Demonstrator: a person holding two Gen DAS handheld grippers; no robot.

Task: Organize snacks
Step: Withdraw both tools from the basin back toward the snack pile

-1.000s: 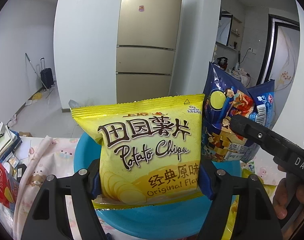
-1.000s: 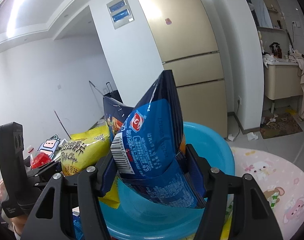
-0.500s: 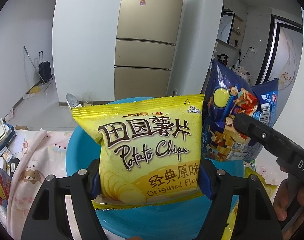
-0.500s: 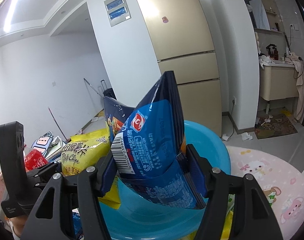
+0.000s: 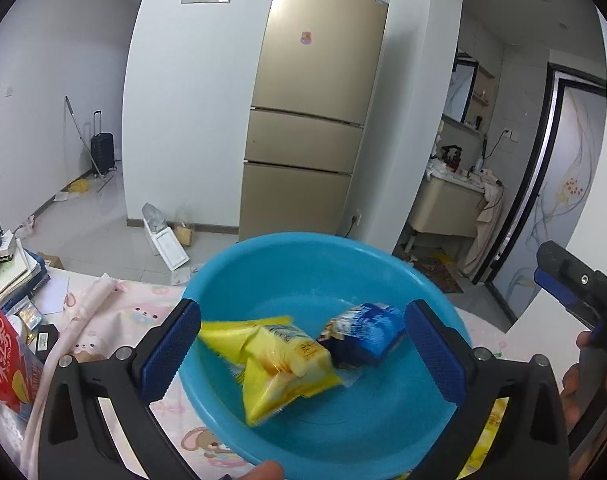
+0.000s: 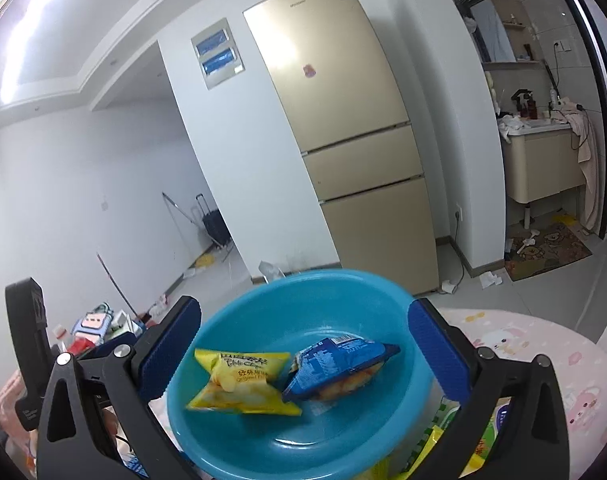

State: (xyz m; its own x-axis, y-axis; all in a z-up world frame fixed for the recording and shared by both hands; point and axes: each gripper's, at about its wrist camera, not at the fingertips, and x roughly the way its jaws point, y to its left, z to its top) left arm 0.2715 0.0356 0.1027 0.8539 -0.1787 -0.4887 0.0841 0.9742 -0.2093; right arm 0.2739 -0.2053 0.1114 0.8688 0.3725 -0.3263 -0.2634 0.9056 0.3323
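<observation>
Both grippers have just been opening, and nothing sits between their jaws. The left gripper (image 5: 301, 350) and the right gripper (image 6: 303, 354) stand spread wide above the near rim of the blue basin (image 5: 303, 252). The yellow chip bag (image 5: 279, 364) and the blue snack bag (image 5: 363, 336) lie side by side in the basin, touching, the yellow one nearer the left gripper. More packets poke out beside the basin on the right gripper's side, so that hand looks better placed for the next pick.

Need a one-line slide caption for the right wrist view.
Right tool open above the blue basin, yellow chip bag and blue snack bag lying inside.
</observation>
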